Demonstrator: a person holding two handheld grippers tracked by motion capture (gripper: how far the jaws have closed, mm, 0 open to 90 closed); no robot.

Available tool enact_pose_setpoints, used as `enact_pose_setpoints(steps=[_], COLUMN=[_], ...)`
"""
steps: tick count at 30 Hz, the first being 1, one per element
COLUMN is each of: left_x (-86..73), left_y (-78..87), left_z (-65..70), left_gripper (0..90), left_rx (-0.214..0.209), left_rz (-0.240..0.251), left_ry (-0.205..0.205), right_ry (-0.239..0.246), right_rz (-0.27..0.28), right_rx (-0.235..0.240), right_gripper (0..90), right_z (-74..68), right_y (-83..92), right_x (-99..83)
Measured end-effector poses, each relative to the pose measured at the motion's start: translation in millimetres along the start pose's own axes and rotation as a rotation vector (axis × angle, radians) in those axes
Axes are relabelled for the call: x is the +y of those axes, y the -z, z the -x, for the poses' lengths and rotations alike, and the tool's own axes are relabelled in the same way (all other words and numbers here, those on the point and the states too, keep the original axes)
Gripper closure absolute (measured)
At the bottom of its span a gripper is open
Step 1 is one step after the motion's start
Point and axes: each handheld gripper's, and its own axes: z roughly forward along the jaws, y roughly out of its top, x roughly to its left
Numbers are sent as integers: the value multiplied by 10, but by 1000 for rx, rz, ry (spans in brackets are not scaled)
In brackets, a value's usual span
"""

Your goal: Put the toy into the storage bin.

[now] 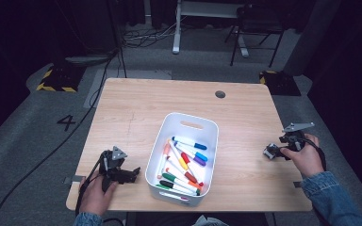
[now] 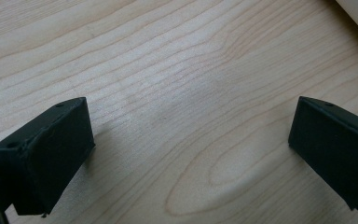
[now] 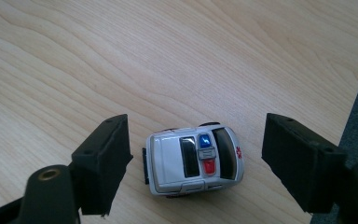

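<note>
Toy car (image 3: 194, 160) sits on the desk (image 3: 121, 56) near its right edge, between our right tool (image 3: 196, 154)'s spread jaws, untouched, long axis spanning the gap; left tool (image 2: 191, 154) spread, well apart.

Place: a recording lab or studio, dark all round.
Table (image 1: 122, 108): standing alone on grey carpet.
Floor: cables (image 1: 143, 35) trailing at 11 o'clock; hazard-striped weights (image 1: 56, 77) sitting at 10 and 2 o'clock.
Marking: a "4" (image 1: 66, 122) showing at 9 o'clock.
</note>
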Motion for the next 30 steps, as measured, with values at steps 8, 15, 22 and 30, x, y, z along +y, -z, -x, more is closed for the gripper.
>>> enact_pose_setpoints(steps=[8, 15, 22, 30], left_x=[0, 0, 0, 1], left_y=[0, 0, 0, 1], left_z=[0, 0, 0, 0], left_gripper=[1, 1, 1, 1], left_rx=[1, 0, 0, -1], left_rz=[0, 0, 0, 0], left_ry=[0, 1, 0, 1], right_ry=[15, 17, -21, -11], right_rz=[-34, -62, -53, -47], right_rx=[28, 34, 54, 57], right_gripper=[213, 204, 246, 248], right_z=[39, 54, 60, 19], right_y=[-165, -291, -317, -263], right_x=[-99, -175, -219, -183])
